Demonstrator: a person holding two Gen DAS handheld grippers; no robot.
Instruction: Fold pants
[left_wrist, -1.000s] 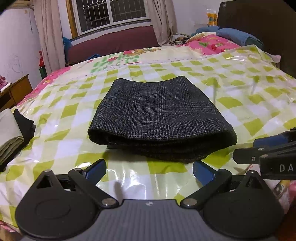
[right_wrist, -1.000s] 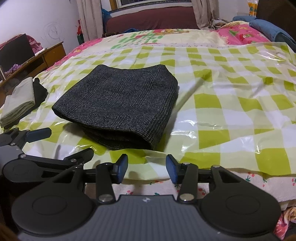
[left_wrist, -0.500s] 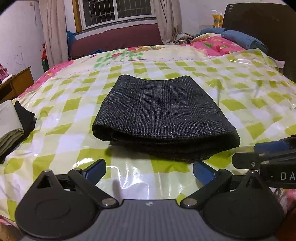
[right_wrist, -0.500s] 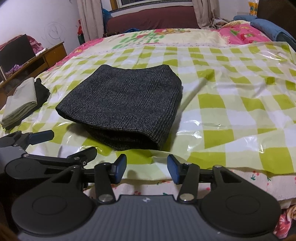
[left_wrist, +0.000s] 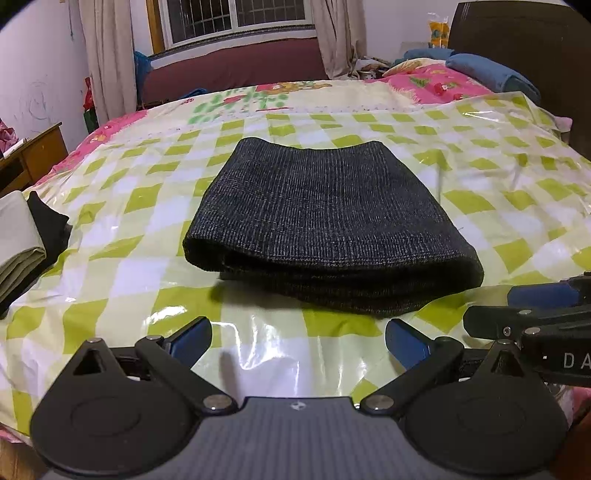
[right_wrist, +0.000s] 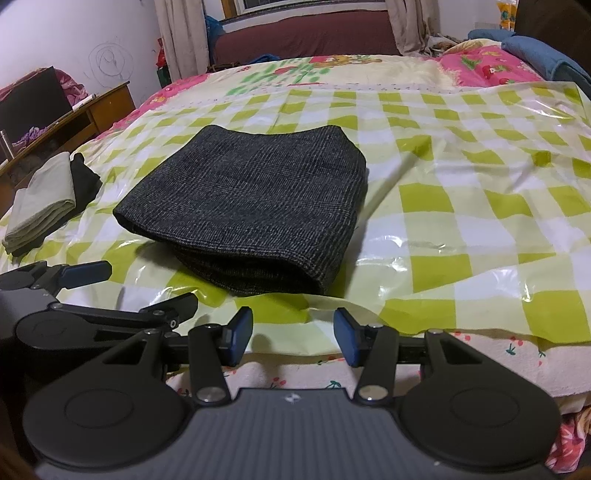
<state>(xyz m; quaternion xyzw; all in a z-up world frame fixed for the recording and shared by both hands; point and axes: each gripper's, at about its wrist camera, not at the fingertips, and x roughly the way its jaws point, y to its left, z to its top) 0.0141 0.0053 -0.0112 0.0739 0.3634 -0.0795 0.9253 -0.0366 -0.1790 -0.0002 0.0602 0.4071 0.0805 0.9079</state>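
Note:
Dark grey checked pants (left_wrist: 325, 225) (right_wrist: 251, 206) lie folded into a thick rectangle on the green-and-white checked plastic sheet (left_wrist: 129, 258) (right_wrist: 461, 221) over the bed. My left gripper (left_wrist: 297, 341) hovers just short of the fold's near edge, jaws wide apart, nothing between them. My right gripper (right_wrist: 293, 338) stands at the sheet's front edge, right of the left one, jaws apart and empty. Each gripper shows in the other's view: the right gripper (left_wrist: 535, 306) at the left wrist view's right edge, the left gripper (right_wrist: 110, 291) at the right wrist view's left.
A stack of folded clothes, grey-green over black (left_wrist: 22, 247) (right_wrist: 48, 199), sits at the sheet's left edge. A wooden desk (right_wrist: 92, 110) stands left of the bed. Pillows and a blue blanket (left_wrist: 491, 74) lie at the far right by a dark headboard (left_wrist: 535, 55).
The left wrist view has shifted slightly, with the pants now a bit more centred and level. The right wrist view is nearly the same. Neither gripper touches the pants.

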